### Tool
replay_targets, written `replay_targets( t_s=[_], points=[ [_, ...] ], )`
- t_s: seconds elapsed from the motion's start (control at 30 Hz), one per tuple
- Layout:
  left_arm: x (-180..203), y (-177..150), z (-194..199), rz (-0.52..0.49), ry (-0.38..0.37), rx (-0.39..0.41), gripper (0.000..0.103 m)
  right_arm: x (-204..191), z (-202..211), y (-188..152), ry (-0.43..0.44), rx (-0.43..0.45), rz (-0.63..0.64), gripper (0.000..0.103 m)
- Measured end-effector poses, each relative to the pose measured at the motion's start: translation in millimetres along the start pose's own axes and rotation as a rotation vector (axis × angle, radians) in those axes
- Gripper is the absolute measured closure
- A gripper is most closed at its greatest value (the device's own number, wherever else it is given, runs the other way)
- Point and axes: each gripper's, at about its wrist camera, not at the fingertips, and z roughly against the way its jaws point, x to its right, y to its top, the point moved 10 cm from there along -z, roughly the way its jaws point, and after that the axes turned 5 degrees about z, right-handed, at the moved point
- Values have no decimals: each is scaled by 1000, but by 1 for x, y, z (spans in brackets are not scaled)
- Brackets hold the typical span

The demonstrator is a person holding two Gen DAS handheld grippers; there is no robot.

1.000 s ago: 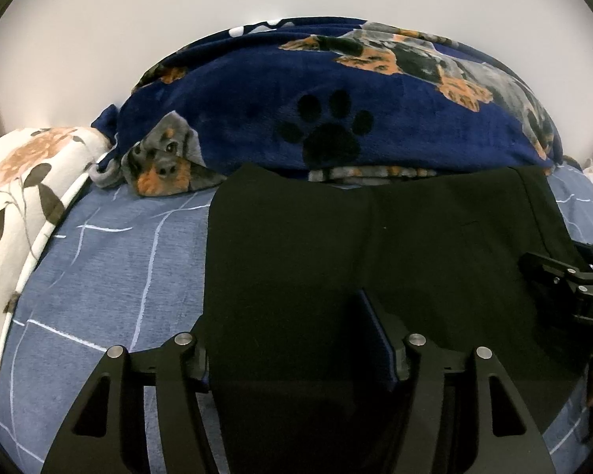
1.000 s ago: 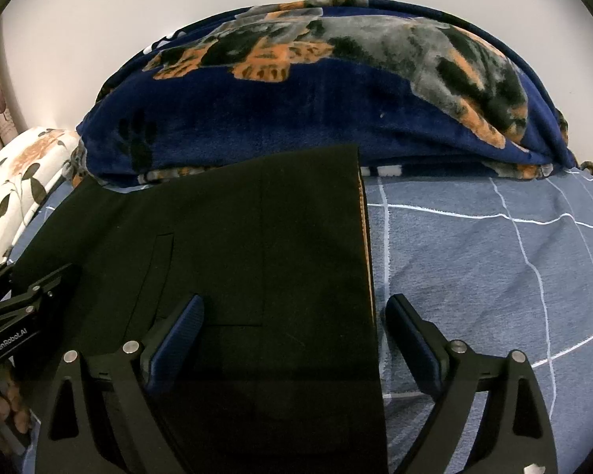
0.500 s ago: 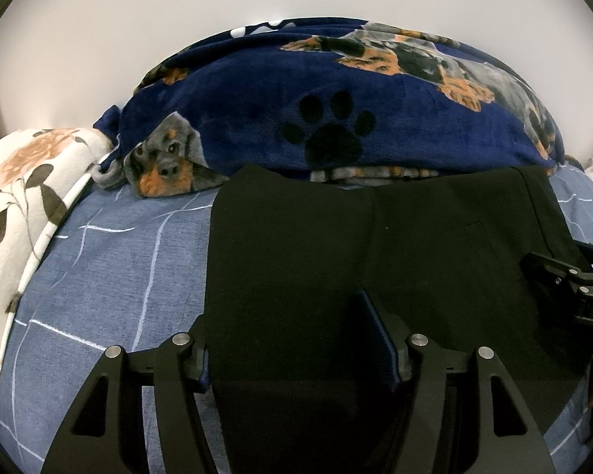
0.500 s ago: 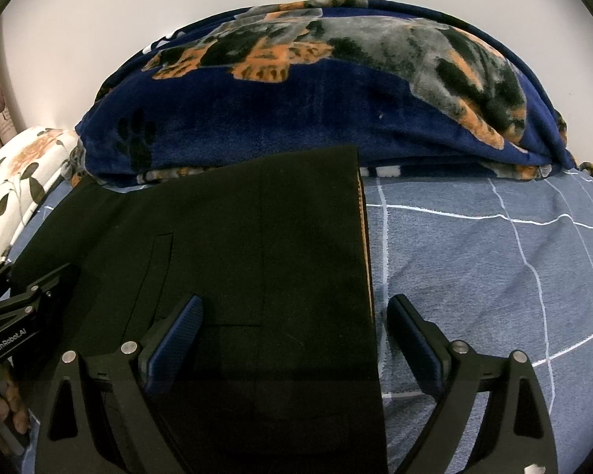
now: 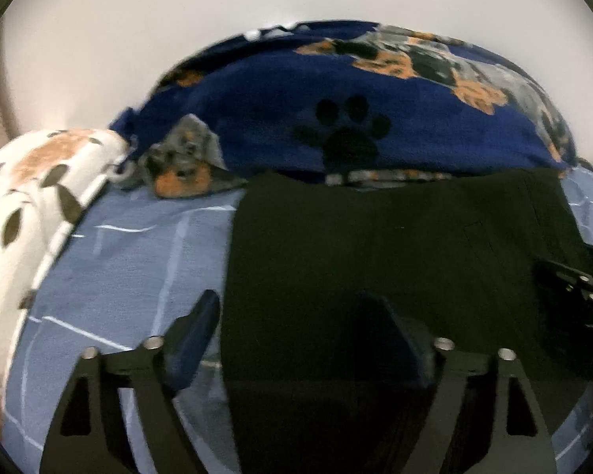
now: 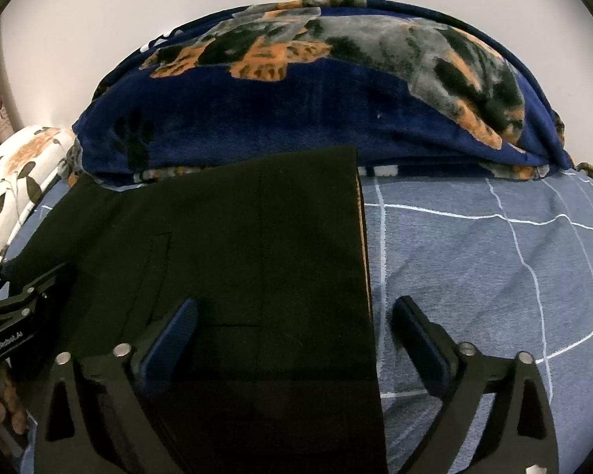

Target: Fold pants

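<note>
- A plain white wall point(image 6: 99, 39) fills the twelve o'clock band.
- Blue bedsheet point(image 6: 474, 276) with thin white grid lines covers the bed.
- Navy dog-print blanket point(image 6: 296, 110) lies bunched at twelve o'clock.
- White floral pillow point(image 5: 31, 205) sits at nine o'clock.

Pants' point(image 6: 265, 260) near end cut off

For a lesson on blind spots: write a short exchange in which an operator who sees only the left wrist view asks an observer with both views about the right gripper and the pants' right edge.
Operator: I see only the right gripper's side. Where are its fingers?
Observer: The right gripper is opening astride the edge of the black pants, one finger over cloth and the other over the blue sheet.
Operator: Anything along that edge?
Observer: A thin orange strip runs beside it.
</note>
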Motion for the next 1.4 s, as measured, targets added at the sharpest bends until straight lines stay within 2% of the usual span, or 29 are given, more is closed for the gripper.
replay_targets(
  t_s=[0.1,0.17,0.2,0.27,0.3,0.4,0.5,0.63,0.73,0.83,0.93,1.03,1.17,1.4],
  points=[
    [-9,5,15,-30,71,22,16,5,12,3,-51,-11,11,2],
    [-13,12,37,-43,122,57,15,7,43,14,-91,66,27,2],
    [-14,19,54,-42,122,90,13,9,59,18,-90,101,27,2],
    [-12,27,83,-25,97,142,2,9,91,22,-33,150,1,2],
    [-12,33,102,-5,77,180,1,10,105,20,-9,165,-13,2],
    [-13,43,143,32,94,261,0,9,141,8,44,190,-40,1],
    [-6,48,180,39,77,284,0,9,174,-7,75,214,-51,1],
    [7,49,228,21,93,310,0,5,205,-16,103,237,-65,1],
    [17,52,268,4,114,371,0,10,230,-22,101,257,-70,1],
    [29,55,313,3,71,455,0,16,248,-28,98,276,-74,1],
    [37,58,344,18,58,500,0,23,260,-33,101,282,-89,1],
    [47,58,360,24,38,514,0,28,269,-36,101,293,-99,1],
    [60,54,367,45,-60,510,0,31,282,-40,103,305,-106,1],
    [69,47,359,36,-43,469,0,25,285,-45,101,297,-81,0]
  ],
)
